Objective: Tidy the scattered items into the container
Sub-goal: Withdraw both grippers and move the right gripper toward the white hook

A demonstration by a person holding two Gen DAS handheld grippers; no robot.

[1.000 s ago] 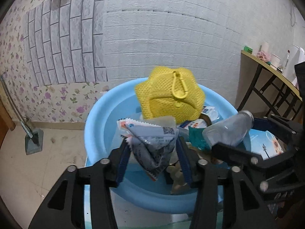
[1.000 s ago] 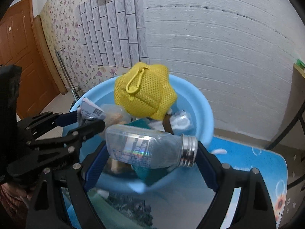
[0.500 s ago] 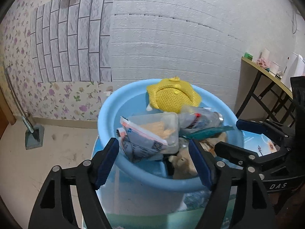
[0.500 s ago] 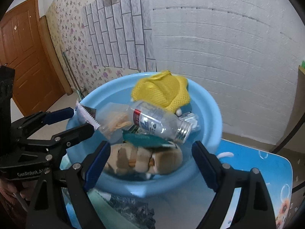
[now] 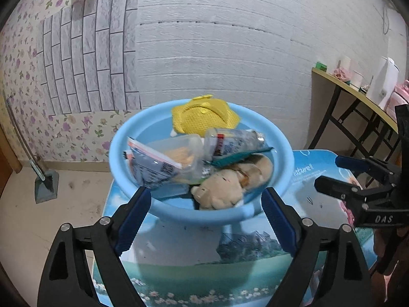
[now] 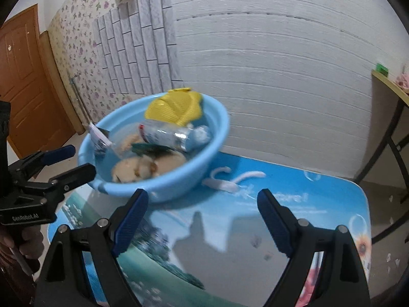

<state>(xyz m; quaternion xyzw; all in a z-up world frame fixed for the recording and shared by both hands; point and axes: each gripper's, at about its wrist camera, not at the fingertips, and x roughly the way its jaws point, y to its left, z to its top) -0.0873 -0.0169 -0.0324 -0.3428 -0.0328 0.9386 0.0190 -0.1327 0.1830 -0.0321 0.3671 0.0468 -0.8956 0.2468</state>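
Both left gripper (image 5: 205, 206) and right gripper (image 6: 202, 206) spread, empty, left jaws just opened; blue basin (image 6: 179, 181) full; next grab white cord (image 6: 230, 179) at basin's 4 o'clock, approaching low.

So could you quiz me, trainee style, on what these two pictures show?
1. True or false: the clear plastic bottle lies inside the round light-blue plastic basin.
2. What still lies on the table beside the basin?
A. white curved cord
B. red mug
C. metal spoon
3. Fill in: both grippers, left and right, hold ____.

Key: 1 true; 2 A; 3 nothing, the fingers stand apart.
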